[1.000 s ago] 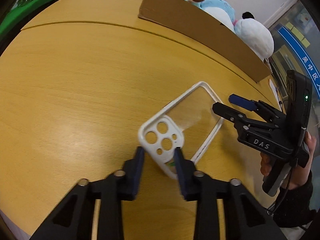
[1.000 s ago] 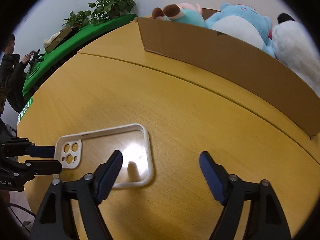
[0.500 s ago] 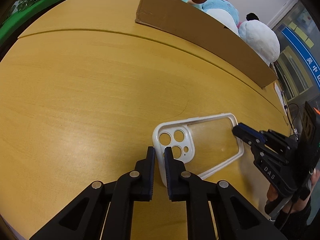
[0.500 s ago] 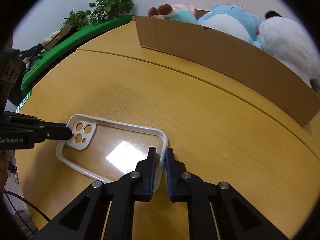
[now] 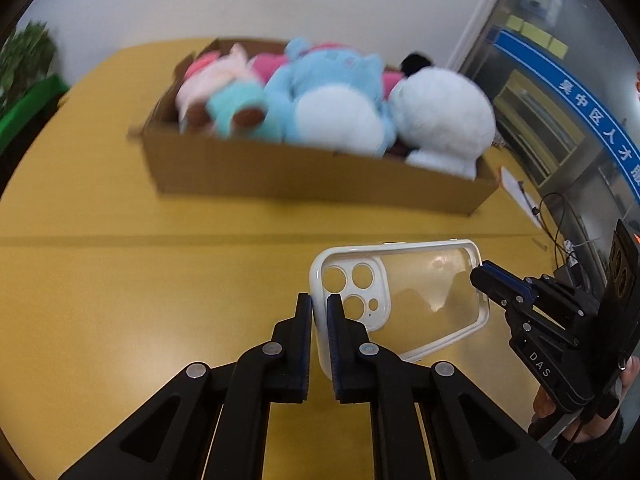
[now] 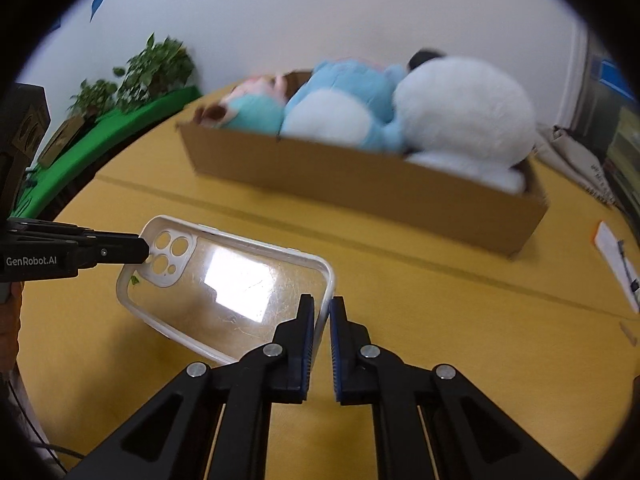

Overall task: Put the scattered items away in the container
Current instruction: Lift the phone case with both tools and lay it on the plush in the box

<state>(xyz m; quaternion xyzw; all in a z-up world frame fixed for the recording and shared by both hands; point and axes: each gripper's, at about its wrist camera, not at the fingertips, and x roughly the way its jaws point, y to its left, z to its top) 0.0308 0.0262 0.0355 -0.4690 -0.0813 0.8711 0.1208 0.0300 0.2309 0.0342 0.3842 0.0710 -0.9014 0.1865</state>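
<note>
Left tongs (image 5: 319, 312) and right tongs (image 6: 321, 320) each pinch an end of the clear phone case (image 5: 420, 292), held above the table (image 5: 120, 300); the toy-filled cardboard box (image 6: 360, 176) waits ahead, drop-off pending.

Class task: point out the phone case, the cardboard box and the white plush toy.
phone case (image 5: 432, 292), left wrist view, clear back panel.
cardboard box (image 6: 360, 176), right wrist view, near side wall.
white plush toy (image 6: 464, 112), right wrist view, round body.

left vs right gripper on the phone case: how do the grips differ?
The left gripper clamps the phone case at its camera-cutout end; the right gripper clamps the opposite, plain end. The left pinches beside the lens holes; the right pinches bare rim. Both are shut on the white rim, holding the case together.
</note>
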